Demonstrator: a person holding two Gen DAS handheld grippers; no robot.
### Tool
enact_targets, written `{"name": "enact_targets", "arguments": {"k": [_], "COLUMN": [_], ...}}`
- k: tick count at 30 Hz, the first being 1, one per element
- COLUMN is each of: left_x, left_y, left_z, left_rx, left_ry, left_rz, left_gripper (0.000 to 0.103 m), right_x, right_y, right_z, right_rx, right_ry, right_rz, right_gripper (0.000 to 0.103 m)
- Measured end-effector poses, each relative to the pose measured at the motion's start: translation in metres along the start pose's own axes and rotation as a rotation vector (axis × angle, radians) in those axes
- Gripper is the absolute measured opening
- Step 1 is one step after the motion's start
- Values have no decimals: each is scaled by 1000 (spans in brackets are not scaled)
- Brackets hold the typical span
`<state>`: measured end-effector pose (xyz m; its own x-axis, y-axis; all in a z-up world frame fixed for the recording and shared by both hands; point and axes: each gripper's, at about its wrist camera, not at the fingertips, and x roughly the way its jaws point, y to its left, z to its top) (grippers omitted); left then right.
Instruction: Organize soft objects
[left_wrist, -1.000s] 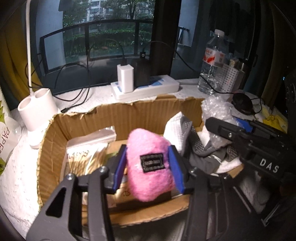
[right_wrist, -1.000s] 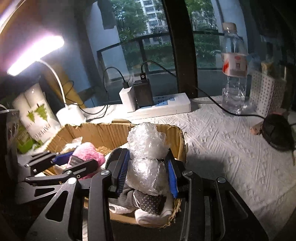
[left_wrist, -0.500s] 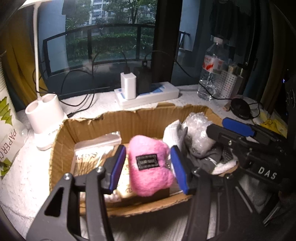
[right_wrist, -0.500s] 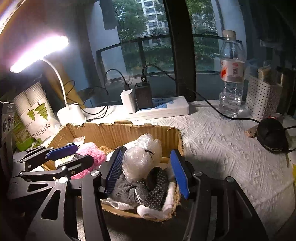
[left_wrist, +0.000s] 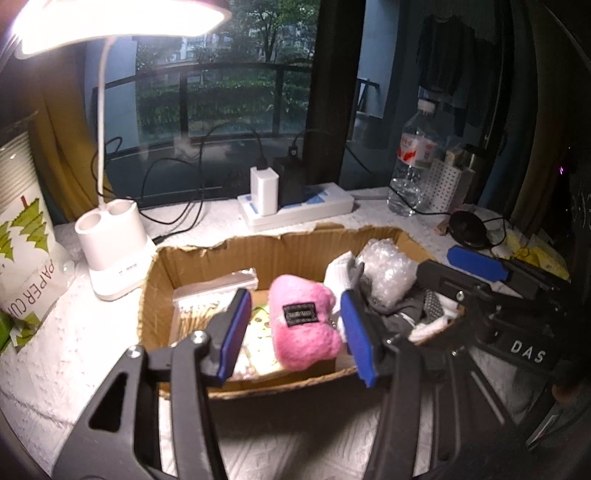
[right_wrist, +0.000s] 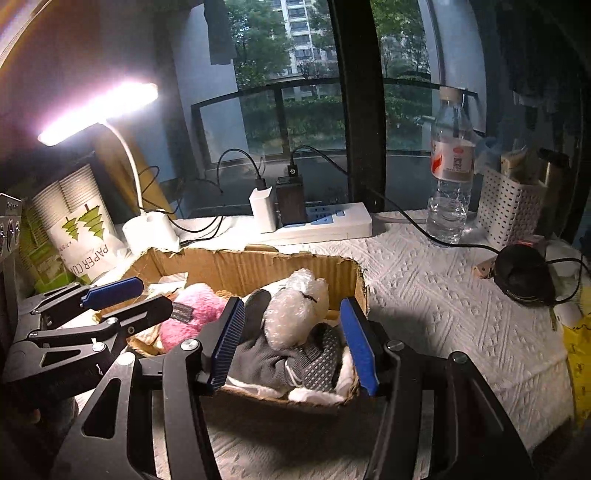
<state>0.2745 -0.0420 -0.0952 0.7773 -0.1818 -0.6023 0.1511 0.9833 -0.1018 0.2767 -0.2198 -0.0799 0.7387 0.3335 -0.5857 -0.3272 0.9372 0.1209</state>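
Both tongs have let go within the last second: the left tongs (left_wrist: 291, 332), which were pinching the pink plush toy (left_wrist: 303, 328), now stand spread on either side of it at the centre of the left view, and the right tongs (right_wrist: 291, 339) have opened off the bubble wrap wad (right_wrist: 295, 314). The toy lies in the middle of the cardboard box (right_wrist: 258, 266), the wad at its right end atop the grey socks (right_wrist: 273, 358). Both soft things look delivered, so I judge this placing step finished.
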Motion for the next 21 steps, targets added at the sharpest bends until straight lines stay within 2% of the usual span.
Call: {"name": "enact_targets", "arguments": {"k": [15,16,17,19,21], "left_x": [-44,-47,-50,-56,-61], "left_y": [10,11,12,14,15], "left_z": [-10,-12,-13,-16,-18], "left_rx": [-15,-15,-15,-22,-27], "left_ry": [-56,-58,-59,-67,-70], "left_rz": [-1,-1,0,-2,0], "left_gripper": [53,55,64,73,73], "right_x": [-32,-35,-37,-42,-46], "right_y": [31,33,35,38,41], "right_z": [-5,-5,-6,-8,-9], "right_rx": [-31,-33,-35,-36,-38], "right_ry": [-22,-24,-25,-29,-32], "right_rz": [-8,-9,-10,-11,-14], "right_gripper": [57,57,57,57,57]}}
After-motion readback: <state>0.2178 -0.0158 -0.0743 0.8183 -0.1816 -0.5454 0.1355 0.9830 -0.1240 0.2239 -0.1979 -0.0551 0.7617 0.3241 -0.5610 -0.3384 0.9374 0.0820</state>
